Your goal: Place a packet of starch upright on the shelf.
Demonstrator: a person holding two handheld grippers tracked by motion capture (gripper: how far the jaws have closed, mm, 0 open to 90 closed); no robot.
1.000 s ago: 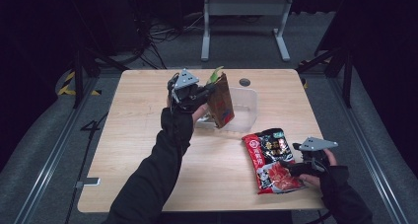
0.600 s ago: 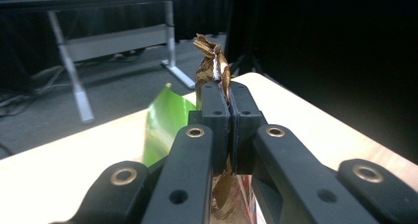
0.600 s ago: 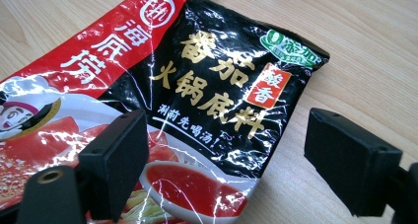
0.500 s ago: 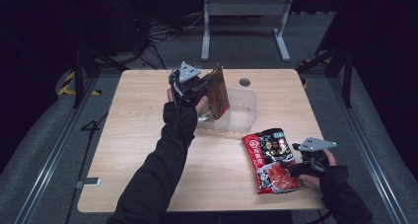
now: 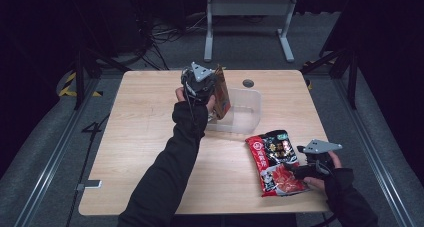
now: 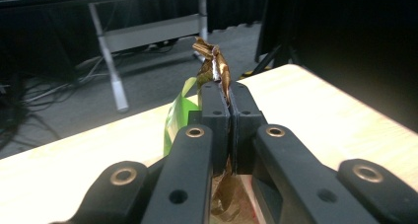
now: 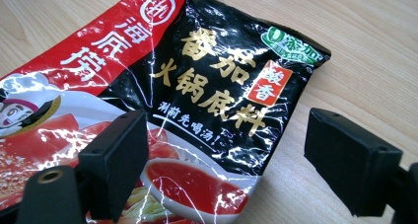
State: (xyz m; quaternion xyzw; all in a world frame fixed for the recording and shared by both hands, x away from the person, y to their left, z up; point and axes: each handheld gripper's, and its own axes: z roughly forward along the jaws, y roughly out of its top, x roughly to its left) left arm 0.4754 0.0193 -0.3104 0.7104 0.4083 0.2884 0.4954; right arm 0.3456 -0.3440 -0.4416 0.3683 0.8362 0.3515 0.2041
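High view, clear bin (image 5: 250, 109) beside brown packet (image 5: 222, 91)

The setting is a lab-type recording bay: a bare wooden counter (image 5: 150, 152) stands on grey carpet between floor rails (image 5: 47, 159), with black surroundings, loose cables (image 5: 165, 34) and a grey metal frame (image 5: 247, 22) behind.

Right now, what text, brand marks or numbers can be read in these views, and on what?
"海底捞": white, on the red band of the hotpot soup base packet.
"番茄火锅底料": gold, on its black panel.
"酸香": on its orange tag.
"涮前先喝汤!": small gold line below.
"0添加": green badge, partly blurred.
"4": painted on the floor.
Brown packet in the left tool: print unreadable.
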